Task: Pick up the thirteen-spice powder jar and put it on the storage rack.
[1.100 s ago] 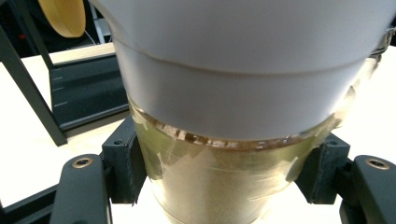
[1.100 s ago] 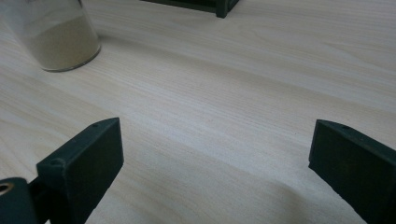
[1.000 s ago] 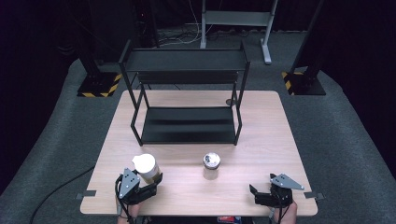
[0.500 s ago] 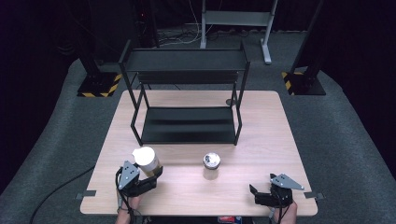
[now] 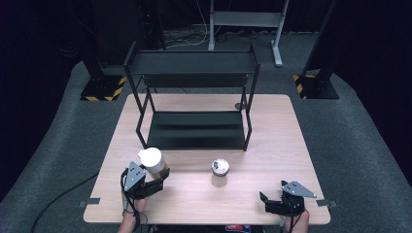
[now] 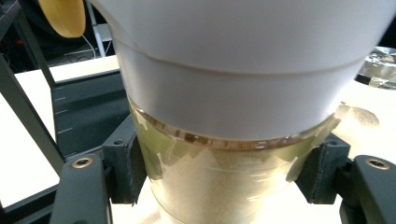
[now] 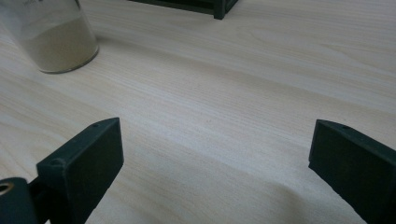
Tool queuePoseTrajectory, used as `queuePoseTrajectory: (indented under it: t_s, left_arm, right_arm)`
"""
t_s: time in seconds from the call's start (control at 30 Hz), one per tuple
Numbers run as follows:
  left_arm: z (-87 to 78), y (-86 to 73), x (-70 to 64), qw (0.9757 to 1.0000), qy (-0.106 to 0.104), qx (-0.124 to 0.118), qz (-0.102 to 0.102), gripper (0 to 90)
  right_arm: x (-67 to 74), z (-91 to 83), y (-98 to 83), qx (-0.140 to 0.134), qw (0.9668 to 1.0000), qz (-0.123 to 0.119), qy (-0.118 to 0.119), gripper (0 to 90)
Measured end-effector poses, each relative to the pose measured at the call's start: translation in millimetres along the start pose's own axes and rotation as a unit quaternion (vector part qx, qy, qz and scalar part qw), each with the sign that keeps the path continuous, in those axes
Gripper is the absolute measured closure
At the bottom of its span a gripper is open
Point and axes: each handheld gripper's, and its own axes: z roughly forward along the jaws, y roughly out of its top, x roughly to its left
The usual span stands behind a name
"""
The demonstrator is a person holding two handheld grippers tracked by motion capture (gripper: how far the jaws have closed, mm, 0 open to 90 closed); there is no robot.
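Left gripper view has the white-capped jar (image 6: 233,140) squarely between the jaws, the two black pads pressed on its glass body just below the white cap, so the left gripper (image 5: 145,183) is clamped on it. High view puts that jar just ahead of the left gripper, tilted a little, near the front left of the table (image 5: 291,145). Whether its base is touching the wood or just off it is hard to say from either view. The step in hand looks like carrying this jar toward the black shelf rack (image 5: 194,131) beyond the jaws; the next move would call for a steady lift and a clear path under the rack's top tier. The right gripper (image 5: 279,203) rests with jaws spread wide, nothing between them, and a second jar (image 7: 51,37) of pale powder stands well ahead and to the left of them. The held jar's cap top is cut off and its contents are blurred.
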Motion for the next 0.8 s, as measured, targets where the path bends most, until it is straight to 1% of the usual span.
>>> queuePoseTrajectory:
  t_s: [0.1,0.37,0.73,0.8]
  left_arm:
    - [3.5,-0.1,3.4,1.0000,-0.003,-0.001,-0.003,29.9]
    - [9.2,4.0,7.9,1.0000,-0.003,0.002,0.000,29.9]
    - [16.3,10.4,10.7,1.0000,-0.001,0.007,0.001,29.9]
    - [17.2,11.6,10.6,1.0000,0.000,0.008,0.004,29.9]
  right_arm:
    - [-0.4,0.2,0.5,0.001,1.0000,0.000,0.001,2.4]
    - [-1.1,0.4,0.7,0.002,1.0000,-0.001,0.003,2.3]
    - [-1.2,0.5,1.0,0.003,1.0000,-0.001,0.004,2.3]
    - [-1.3,0.5,1.0,0.003,1.0000,-0.001,0.004,2.3]
